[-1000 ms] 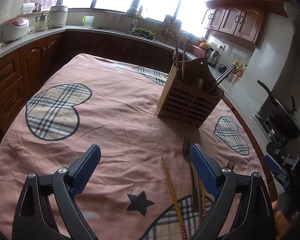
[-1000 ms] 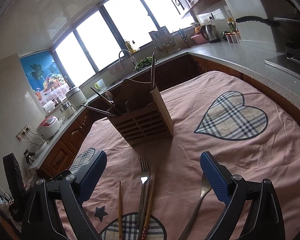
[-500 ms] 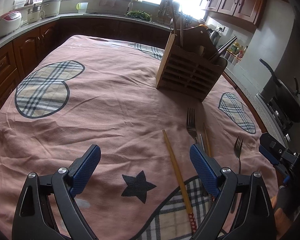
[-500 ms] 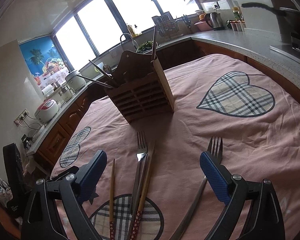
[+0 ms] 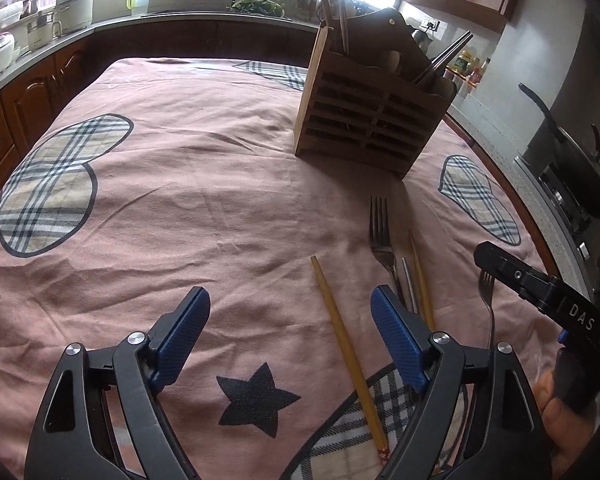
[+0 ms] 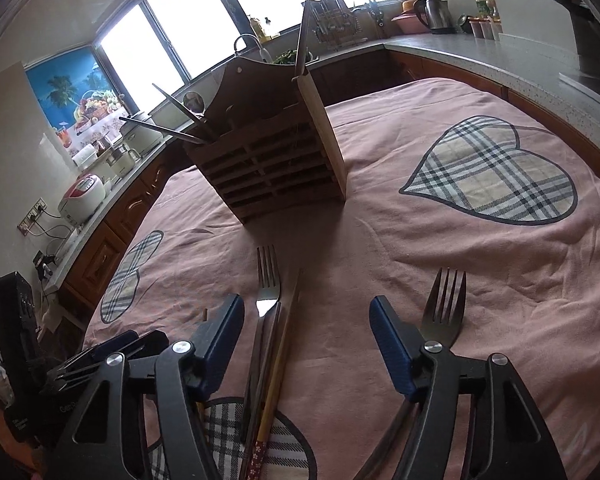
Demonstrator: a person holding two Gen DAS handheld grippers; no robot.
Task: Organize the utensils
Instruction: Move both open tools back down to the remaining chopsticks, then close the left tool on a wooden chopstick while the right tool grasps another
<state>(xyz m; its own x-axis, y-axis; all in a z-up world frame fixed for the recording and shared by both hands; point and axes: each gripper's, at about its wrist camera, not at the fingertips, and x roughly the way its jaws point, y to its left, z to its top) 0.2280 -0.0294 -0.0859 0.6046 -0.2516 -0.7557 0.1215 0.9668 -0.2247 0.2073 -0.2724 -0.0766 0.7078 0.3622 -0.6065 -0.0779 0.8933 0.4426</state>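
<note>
**Operator:** Left wrist view is showing me the left gripper [image 5: 290,332] low over the pink tablecloth [image 5: 204,184]. Its jaws are standing apart and closing, with one yellow chopstick [image 5: 346,346] lying on the cloth between the blue pads, untouched.

**Partner:** And the right one?

**Operator:** I'm seeing the right gripper [image 6: 306,336] in its own view, at the bottom of the frame. Its jaws are closing too, still apart, with a fork [image 6: 266,288] and a chopstick [image 6: 284,328] lying side by side between the pads; nothing is being pressed. A second fork [image 6: 446,304] is lying just right of the right pad.

**Partner:** Where is the holder?

**Operator:** The wooden utensil holder [image 6: 276,160] is standing upright on the cloth in the upper centre, beyond the forks, with utensils sticking out of its top.
</note>
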